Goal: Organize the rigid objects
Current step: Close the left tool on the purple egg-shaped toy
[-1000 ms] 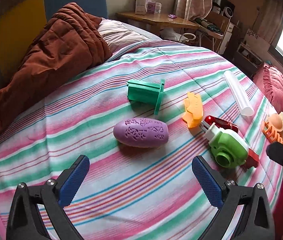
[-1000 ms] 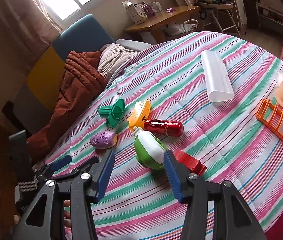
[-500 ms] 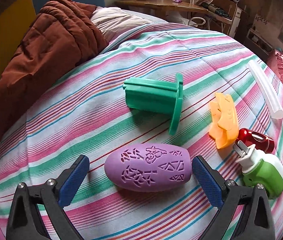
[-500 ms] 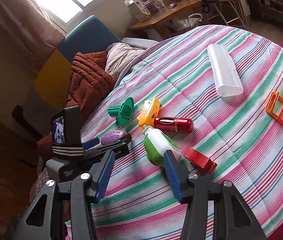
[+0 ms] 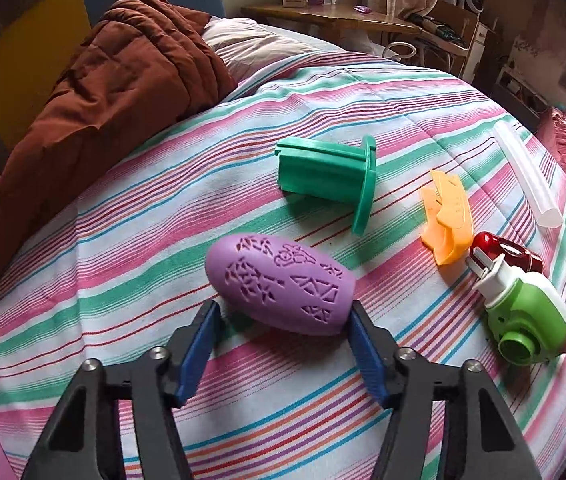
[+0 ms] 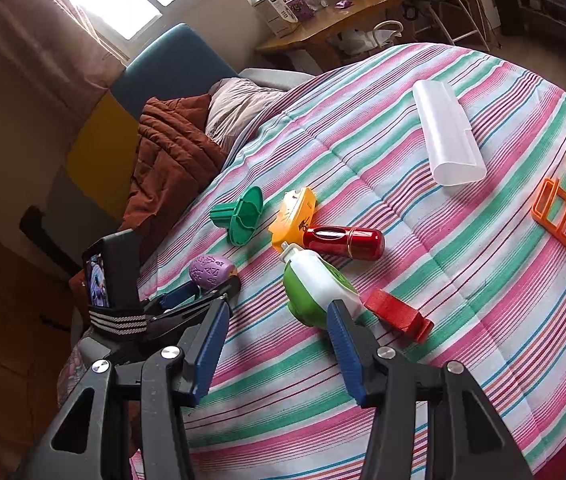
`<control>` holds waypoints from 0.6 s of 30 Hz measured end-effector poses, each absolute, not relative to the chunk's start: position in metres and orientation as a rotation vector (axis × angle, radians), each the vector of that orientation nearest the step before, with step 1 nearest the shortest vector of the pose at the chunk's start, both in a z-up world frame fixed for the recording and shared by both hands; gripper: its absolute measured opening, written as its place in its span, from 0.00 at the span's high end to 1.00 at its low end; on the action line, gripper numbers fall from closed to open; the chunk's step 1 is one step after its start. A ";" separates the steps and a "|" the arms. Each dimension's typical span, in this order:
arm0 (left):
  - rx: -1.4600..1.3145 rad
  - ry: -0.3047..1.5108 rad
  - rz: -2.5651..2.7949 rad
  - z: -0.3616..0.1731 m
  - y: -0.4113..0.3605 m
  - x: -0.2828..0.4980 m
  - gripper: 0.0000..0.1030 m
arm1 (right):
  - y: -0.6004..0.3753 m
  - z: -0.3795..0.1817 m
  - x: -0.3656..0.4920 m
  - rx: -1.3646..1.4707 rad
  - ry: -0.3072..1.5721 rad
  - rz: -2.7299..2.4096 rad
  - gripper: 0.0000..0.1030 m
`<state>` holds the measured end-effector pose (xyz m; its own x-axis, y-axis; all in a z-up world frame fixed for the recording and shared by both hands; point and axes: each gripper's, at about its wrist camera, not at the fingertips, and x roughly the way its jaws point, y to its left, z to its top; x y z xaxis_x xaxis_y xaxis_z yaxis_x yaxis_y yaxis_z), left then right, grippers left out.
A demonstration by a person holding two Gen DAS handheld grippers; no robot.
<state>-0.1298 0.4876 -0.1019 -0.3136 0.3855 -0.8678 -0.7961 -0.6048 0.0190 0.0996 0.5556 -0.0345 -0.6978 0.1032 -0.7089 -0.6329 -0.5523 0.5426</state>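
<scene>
Jaws of the left gripper stand parted around the near end of the purple egg-shaped plastic case with cut-out patterns, one blue pad touching or nearly touching its side, not yet pinching. It lies tilted on the striped bedspread. Closing squarely across the widest part should hold best, since the rounded shell may squirt out. At its 1 o'clock sits the green flanged plastic spool, apart; bare cloth lies toward 9 o'clock. The right gripper hangs open, empty, beside the green-and-white plastic gadget.
</scene>
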 end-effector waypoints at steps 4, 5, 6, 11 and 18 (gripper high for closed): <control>-1.139 0.549 1.988 -0.101 0.465 -0.123 0.39 | 0.555 -0.035 0.100 -0.885 1.137 2.263 0.50; -1.145 0.531 1.988 -0.102 0.459 -0.122 0.24 | 0.556 -0.035 0.100 -0.886 1.136 2.259 0.50; -1.163 0.509 1.982 -0.103 0.453 -0.121 0.11 | 0.556 -0.036 0.100 -0.887 1.138 2.254 0.50; -1.149 0.474 1.978 -0.101 0.437 -0.123 0.00 | 0.556 -0.038 0.099 -0.906 1.132 2.244 0.50; -1.069 0.504 1.942 -0.085 0.455 -0.135 0.00 | 0.554 -0.039 0.097 -0.930 1.120 2.253 0.50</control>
<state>-0.1352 0.4545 -0.0848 -0.2822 0.4800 -0.8306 -0.8235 -0.5654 -0.0469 0.0966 0.5539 -0.0390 -0.6687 0.0978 -0.7371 -0.6468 -0.5655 0.5117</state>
